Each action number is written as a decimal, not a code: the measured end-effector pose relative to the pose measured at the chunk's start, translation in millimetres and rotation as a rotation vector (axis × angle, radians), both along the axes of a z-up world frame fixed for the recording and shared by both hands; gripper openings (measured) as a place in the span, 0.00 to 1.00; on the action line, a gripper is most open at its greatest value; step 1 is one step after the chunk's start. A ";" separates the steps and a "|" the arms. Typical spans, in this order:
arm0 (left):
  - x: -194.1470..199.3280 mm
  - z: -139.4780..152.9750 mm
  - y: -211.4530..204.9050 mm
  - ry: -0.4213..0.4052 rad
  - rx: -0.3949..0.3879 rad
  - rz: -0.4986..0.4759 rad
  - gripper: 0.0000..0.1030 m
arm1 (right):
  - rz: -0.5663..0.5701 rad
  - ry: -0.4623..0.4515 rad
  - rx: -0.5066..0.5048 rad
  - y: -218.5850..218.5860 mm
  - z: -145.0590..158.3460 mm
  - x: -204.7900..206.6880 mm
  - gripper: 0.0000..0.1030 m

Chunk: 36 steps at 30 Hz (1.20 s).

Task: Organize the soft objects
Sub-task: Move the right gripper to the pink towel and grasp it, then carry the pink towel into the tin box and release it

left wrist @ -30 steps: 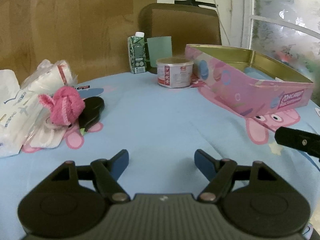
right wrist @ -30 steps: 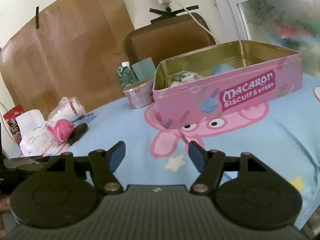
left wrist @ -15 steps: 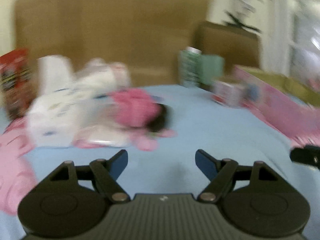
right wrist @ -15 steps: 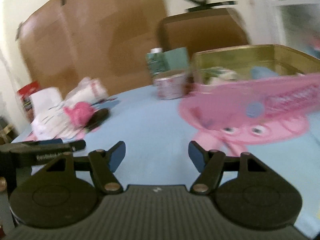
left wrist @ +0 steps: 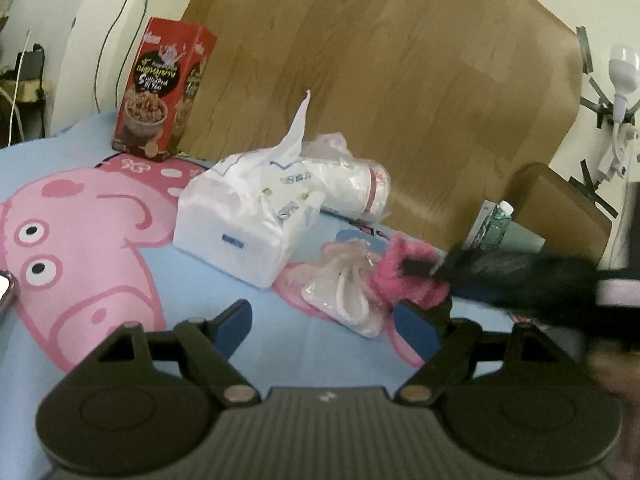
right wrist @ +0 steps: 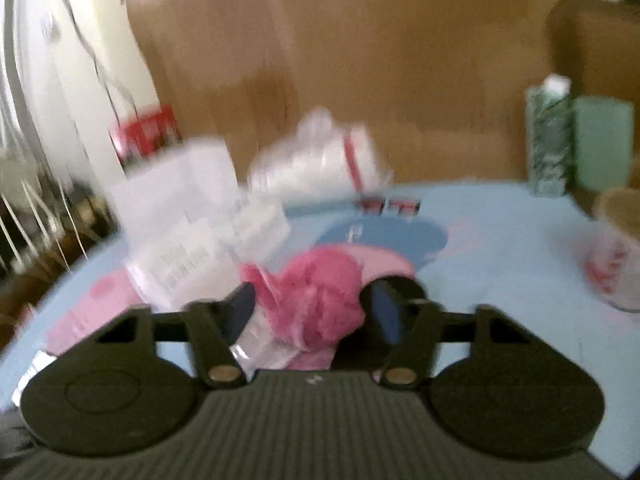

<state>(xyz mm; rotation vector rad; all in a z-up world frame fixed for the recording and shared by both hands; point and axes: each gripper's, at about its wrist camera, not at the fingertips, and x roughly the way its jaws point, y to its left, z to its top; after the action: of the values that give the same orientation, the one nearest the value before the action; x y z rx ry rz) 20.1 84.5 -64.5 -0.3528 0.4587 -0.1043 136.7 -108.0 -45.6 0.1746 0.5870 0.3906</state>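
A: Where's the pink fluffy ball?
B: On the blue tablecloth, between the right gripper fingers, spread wide, not clamped yet. Left gripper spread too, holding nothing.
A: Risk?
B: It's touching the clear bag of white rope; closing now could pinch that plastic too. View's blurred, so aim looks shaky.

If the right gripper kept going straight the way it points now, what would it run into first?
Most likely the pink fluffy cloth: it already sits between the open fingers of the right gripper. The frame is blurred, so contact is unclear.
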 end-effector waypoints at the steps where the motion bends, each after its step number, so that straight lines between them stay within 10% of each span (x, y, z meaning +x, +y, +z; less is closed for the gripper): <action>1: 0.2 -0.4 0.2 -0.002 -0.003 -0.002 0.79 | 0.003 0.006 0.005 0.2 -3.2 0.2 0.41; 12: 0.9 0.1 -12.2 0.022 0.012 -0.122 0.79 | -0.113 -0.109 -0.101 -98.8 -7.9 -178.8 0.41; 22: -27.3 20.3 -145.9 0.128 -0.038 -0.781 0.73 | -0.351 -0.174 -0.112 -135.7 -40.6 -241.0 0.47; 27: -29.2 6.3 -205.0 0.255 0.044 -0.909 0.41 | -0.308 -0.152 -0.146 -133.5 -56.9 -239.3 0.43; 36: -42.1 69.3 -258.0 0.015 0.066 -0.997 0.41 | -0.444 -0.405 -0.098 -175.4 -20.1 -270.2 0.40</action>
<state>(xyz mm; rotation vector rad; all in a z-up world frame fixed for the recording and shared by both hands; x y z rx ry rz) -21.9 -173.4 4.8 -0.0314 0.6174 -1.0533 -133.4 -283.4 -65.7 0.1224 0.1562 -0.0381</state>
